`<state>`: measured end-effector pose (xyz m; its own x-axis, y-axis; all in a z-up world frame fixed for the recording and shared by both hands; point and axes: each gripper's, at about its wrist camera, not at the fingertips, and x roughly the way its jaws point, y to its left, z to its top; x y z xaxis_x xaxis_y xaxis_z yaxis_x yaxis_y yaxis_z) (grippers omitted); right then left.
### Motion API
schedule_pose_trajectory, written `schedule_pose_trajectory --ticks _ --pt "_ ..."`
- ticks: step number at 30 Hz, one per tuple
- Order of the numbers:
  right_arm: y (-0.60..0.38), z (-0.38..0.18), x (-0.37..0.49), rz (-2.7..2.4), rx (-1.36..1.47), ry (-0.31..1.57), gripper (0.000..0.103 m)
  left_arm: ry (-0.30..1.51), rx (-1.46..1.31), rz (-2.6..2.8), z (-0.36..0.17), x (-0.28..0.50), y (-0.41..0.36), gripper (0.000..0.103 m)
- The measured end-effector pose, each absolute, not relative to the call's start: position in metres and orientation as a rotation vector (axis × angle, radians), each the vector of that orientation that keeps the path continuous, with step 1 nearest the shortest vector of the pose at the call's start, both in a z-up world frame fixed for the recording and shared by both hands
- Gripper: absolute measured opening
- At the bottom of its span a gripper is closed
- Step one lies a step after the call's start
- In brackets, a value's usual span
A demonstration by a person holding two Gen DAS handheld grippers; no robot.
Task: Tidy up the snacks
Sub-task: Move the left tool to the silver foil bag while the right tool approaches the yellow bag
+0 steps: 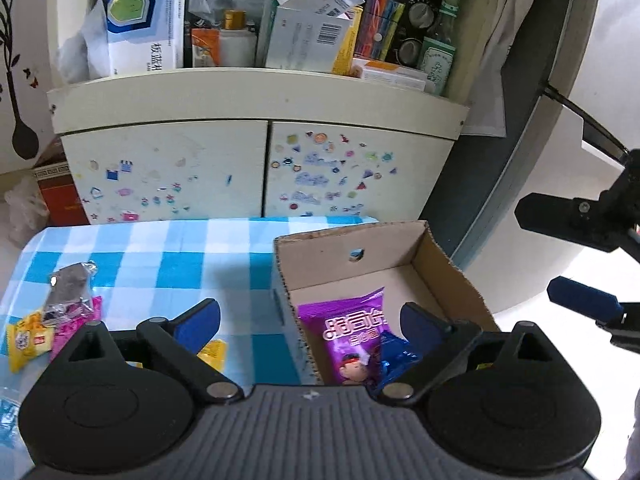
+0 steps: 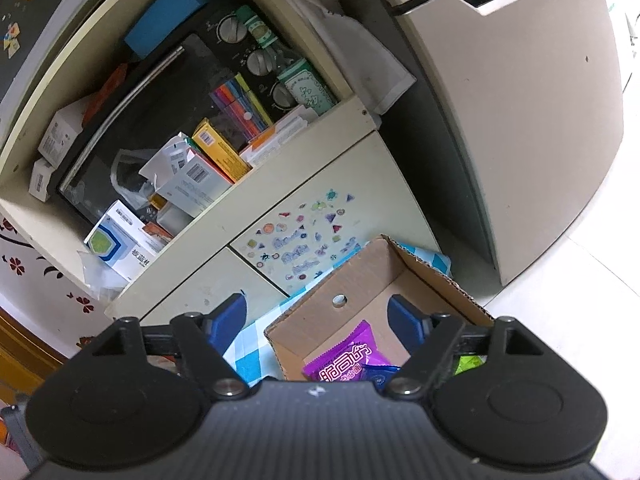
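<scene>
An open cardboard box [image 1: 448, 276] sits on the blue checked tablecloth [image 1: 168, 256]. Inside lie a purple snack packet [image 1: 352, 332] and a blue packet [image 1: 394, 356]. My left gripper [image 1: 310, 316] is open and empty, straddling the box's left wall. Loose snacks lie at the left: a grey packet [image 1: 68, 288], a pink one [image 1: 72, 328] and a yellow one [image 1: 30, 338]. My right gripper [image 2: 318, 316] is open and empty above the box [image 2: 360, 276]; the purple packet [image 2: 348, 356] and blue packet [image 2: 380, 374] show below it. The right gripper also shows at the left wrist view's right edge [image 1: 560, 256].
A cream cabinet [image 1: 256, 100] with stickered doors stands behind the table; its shelf holds several boxes and bottles. A red box [image 1: 60, 196] sits on the floor at left. A large cream appliance [image 2: 520, 120] stands to the right. A green packet [image 2: 470, 362] peeks beside the right finger.
</scene>
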<state>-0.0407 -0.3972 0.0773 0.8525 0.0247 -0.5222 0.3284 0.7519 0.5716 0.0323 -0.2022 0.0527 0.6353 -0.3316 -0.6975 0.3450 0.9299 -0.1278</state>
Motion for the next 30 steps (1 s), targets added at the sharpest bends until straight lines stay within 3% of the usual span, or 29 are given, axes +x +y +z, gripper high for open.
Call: schedule_pose_trajectory --ticks 19,30 --pt "-0.372 0.075 -0.026 -0.138 0.614 0.584 0.078 0.794 0.126 -0.359 0.057 0.034 -0.155 0.099" --pt "-0.355 0.072 -0.018 -0.109 0.540 0.608 0.078 0.747 0.100 -0.256 0.067 0.049 -0.082 0.100"
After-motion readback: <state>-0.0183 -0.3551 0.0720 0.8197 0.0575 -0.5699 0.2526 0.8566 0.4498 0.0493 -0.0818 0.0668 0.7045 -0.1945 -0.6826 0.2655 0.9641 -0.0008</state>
